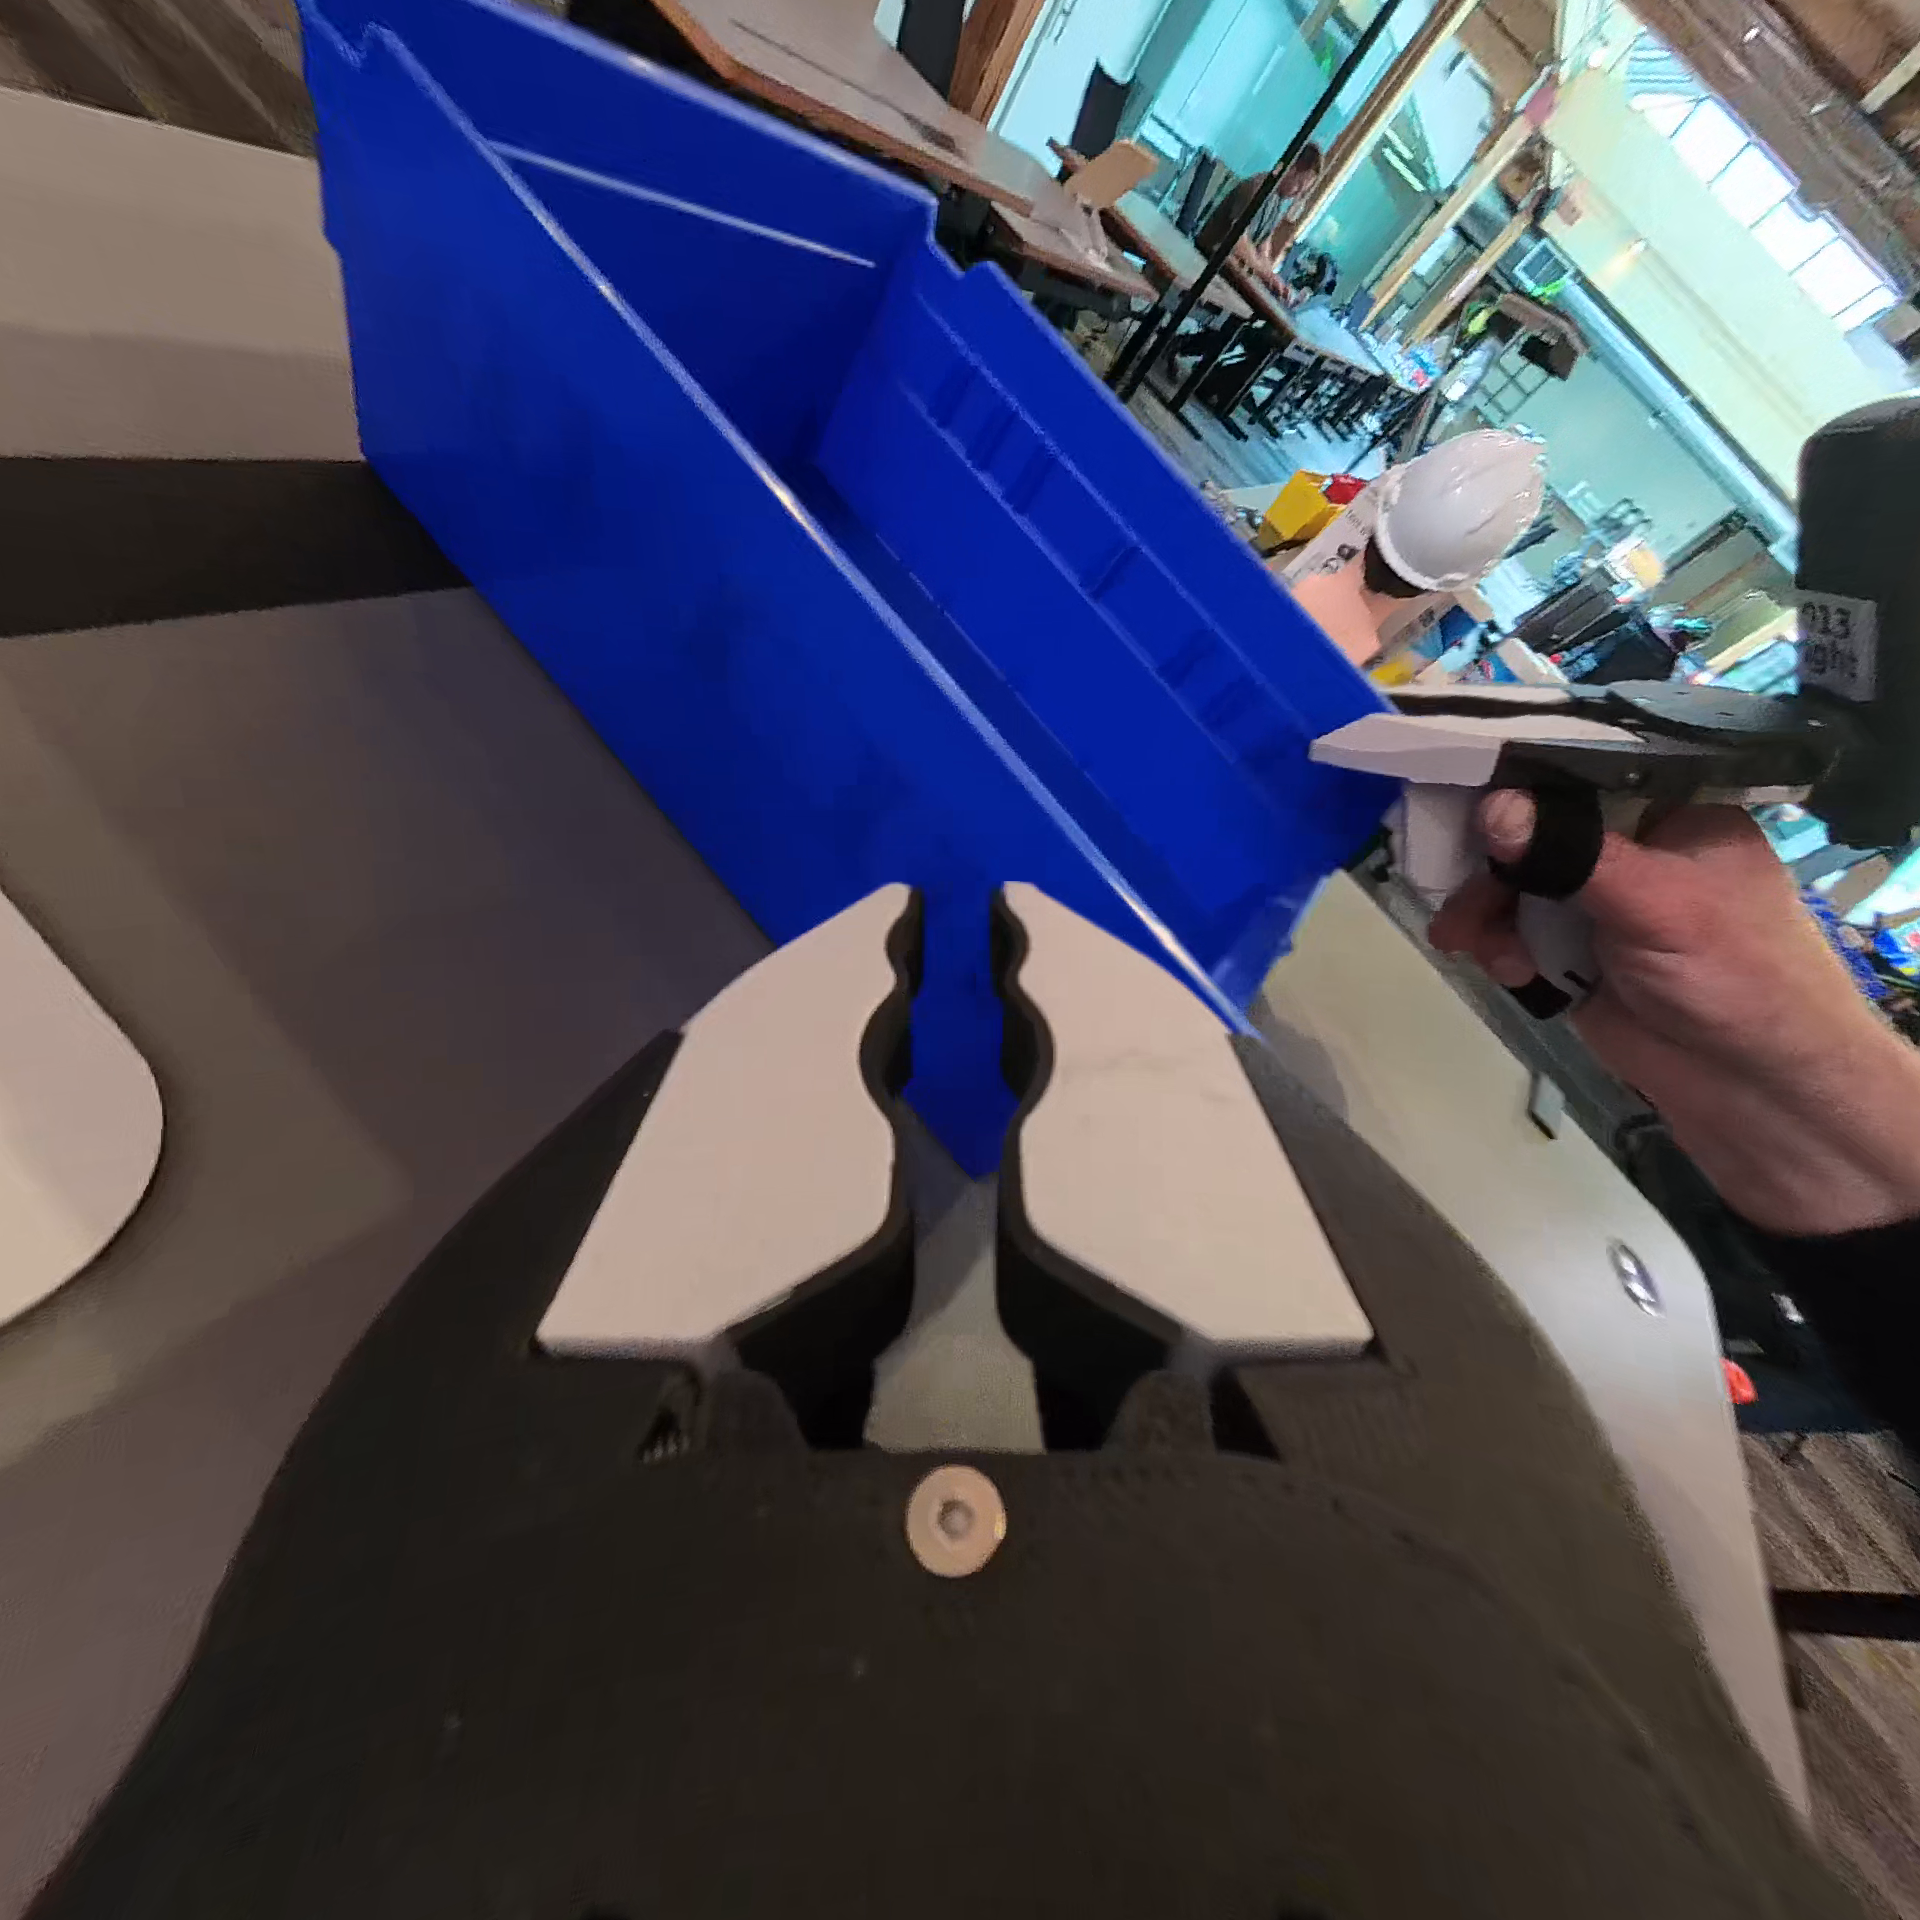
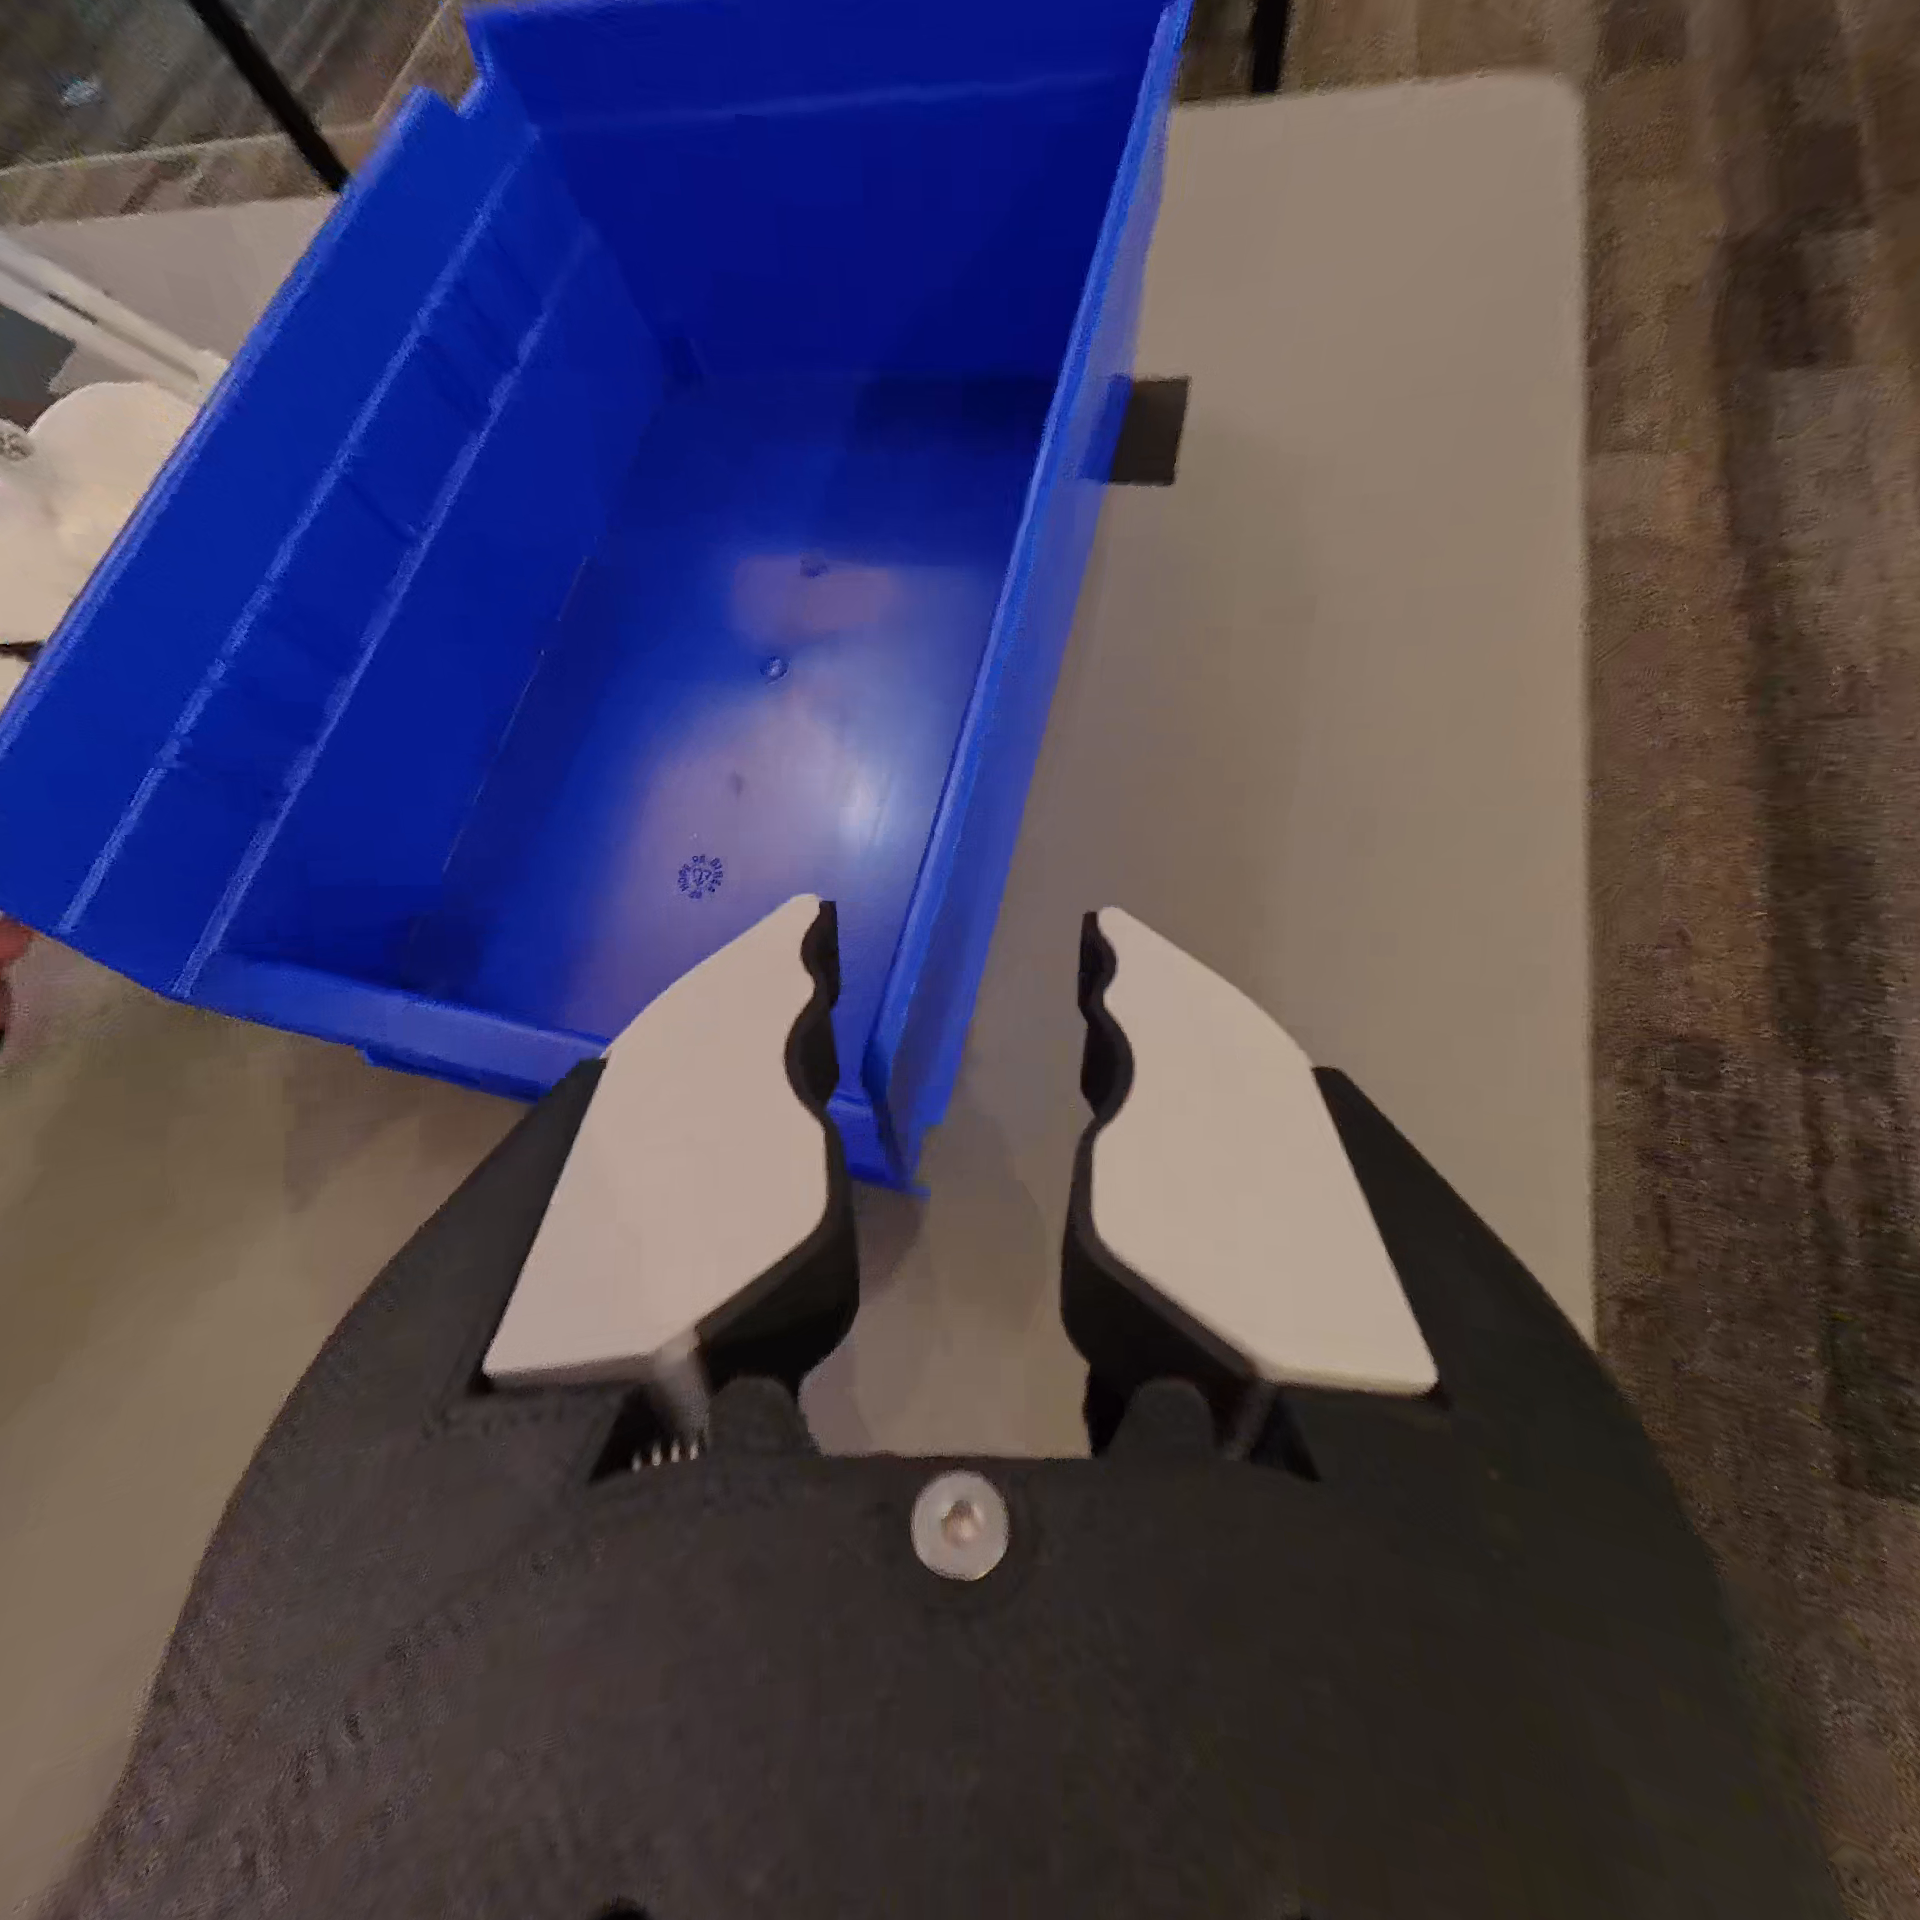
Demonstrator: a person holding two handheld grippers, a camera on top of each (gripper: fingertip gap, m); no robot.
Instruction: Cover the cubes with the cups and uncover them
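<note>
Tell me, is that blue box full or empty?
Empty. The right wrist view looks down into the blue box and shows only its bare, shiny floor; no cups or cubes lie inside.

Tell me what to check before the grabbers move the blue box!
1. Left gripper clamped on the blue bin: ok, shut on its wall.
2. Right gripper clamped too: not ok, its jaws are open, one on each side of the bin's wall.
3. Bin empty: ok, nothing shows inside.
4. Cups and cubes in sight: not ok, neither view shows any.
5. Bin flat on the table: cannot tell.
</note>
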